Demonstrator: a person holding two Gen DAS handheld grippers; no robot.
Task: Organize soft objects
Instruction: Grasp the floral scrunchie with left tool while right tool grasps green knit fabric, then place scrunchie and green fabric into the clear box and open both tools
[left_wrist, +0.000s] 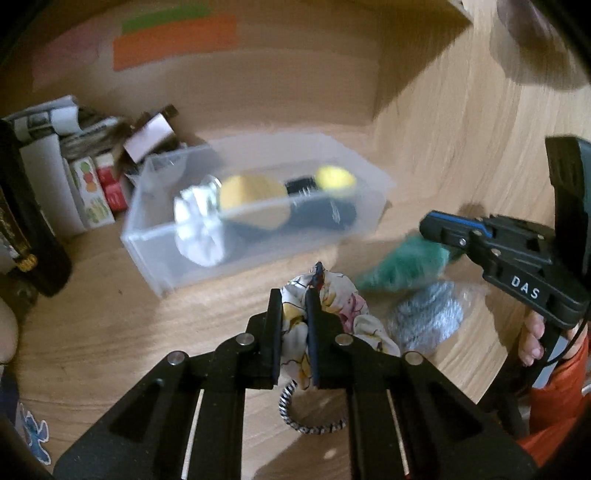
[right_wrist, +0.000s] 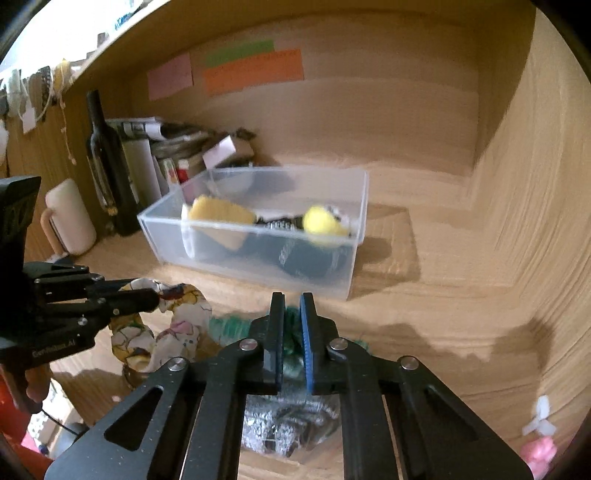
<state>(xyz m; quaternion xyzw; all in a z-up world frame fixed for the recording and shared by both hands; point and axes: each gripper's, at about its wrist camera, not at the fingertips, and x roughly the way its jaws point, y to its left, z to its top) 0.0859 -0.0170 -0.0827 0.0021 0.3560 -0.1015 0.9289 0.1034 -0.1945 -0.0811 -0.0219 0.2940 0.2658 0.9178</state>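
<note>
The left tongs pinch a floral scrunchie just above the bench, short of the clear plastic bin. The right tongs are narrowed on a green scrunchie. Both pickups look done; next, each must likely be carried over the bin's rim and released inside
</note>
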